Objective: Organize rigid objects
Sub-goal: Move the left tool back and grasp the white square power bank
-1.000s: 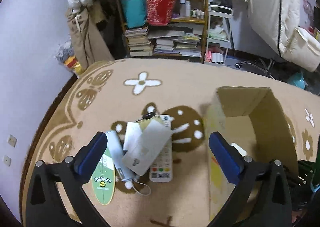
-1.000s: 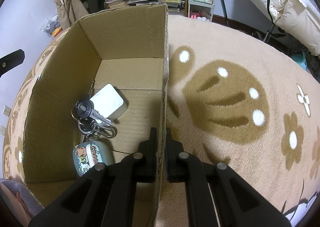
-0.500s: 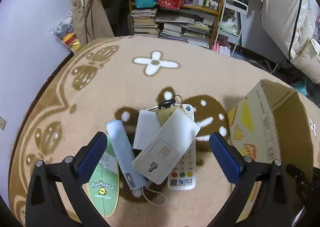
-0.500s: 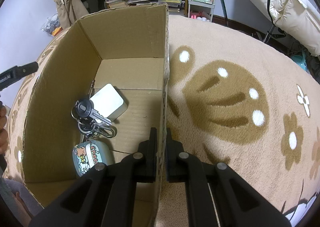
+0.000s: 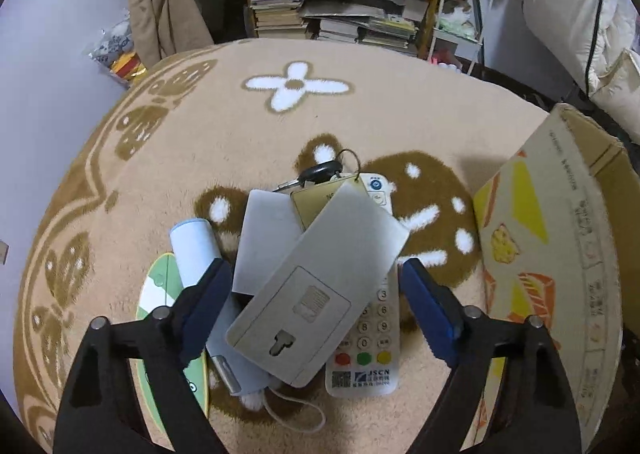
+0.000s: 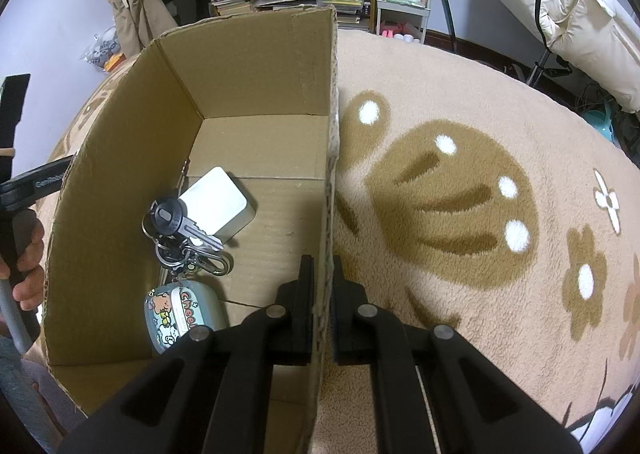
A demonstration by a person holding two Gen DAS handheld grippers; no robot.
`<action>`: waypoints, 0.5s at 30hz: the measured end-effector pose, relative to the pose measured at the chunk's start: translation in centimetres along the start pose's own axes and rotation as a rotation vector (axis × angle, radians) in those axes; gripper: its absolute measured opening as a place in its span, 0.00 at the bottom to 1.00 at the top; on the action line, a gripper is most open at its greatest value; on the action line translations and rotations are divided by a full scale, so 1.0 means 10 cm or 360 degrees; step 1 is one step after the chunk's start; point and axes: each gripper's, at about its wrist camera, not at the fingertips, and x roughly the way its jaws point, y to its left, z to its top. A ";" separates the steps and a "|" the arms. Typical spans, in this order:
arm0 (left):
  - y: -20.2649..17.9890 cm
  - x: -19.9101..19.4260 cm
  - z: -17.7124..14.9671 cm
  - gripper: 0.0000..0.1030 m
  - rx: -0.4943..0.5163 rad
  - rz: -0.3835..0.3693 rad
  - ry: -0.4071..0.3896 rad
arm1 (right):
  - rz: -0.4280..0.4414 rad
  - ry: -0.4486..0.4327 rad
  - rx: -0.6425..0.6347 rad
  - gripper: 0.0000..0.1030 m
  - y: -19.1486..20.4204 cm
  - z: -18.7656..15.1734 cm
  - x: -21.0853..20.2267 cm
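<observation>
- Hanging above a heap of small things on the beige carpet with brown and white pattern (image 5: 200,141), the left gripper (image 5: 316,294) has its blue-padded jaws spread wide, and nothing is between them.
- On top of the heap lies a flat grey rectangular plate with a keyhole-shaped cutout (image 5: 320,286), tilted across the others.
- Under it are a white remote control with coloured buttons (image 5: 366,350), a thin grey card (image 5: 266,238), a gold-coloured card (image 5: 316,199) and a dark-headed key on a wire ring (image 5: 322,171).
- At the left side of the heap lie a pale blue cylinder (image 5: 196,250) and a green and white oval board (image 5: 160,294); a white cord (image 5: 296,410) curls at the near end.
- The brown cardboard box (image 6: 256,65) stands on the carpet, just to the right of the heap.
- The right gripper (image 6: 322,294) has its black jaws clenched on the right wall of this box.
- Inside the box lie a white square charger block (image 6: 218,201), a bunch of keys with metal rings (image 6: 180,232) and a small grey-green case with a cartoon picture (image 6: 182,314).
- A person's hand (image 6: 28,266) shows at the left edge of the right wrist view.
</observation>
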 end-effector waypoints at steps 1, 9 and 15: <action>0.01 0.03 0.00 0.77 -0.0005 0.0012 0.0007 | 0.0000 0.0000 0.0000 0.08 0.00 0.00 0.00; 0.01 0.06 -0.01 0.76 -0.0008 0.0010 0.0015 | -0.0001 0.0000 -0.0001 0.08 0.00 0.00 0.00; -0.03 0.07 -0.03 0.70 0.0056 0.0061 0.0028 | 0.0000 0.0000 0.0000 0.08 0.00 0.00 0.00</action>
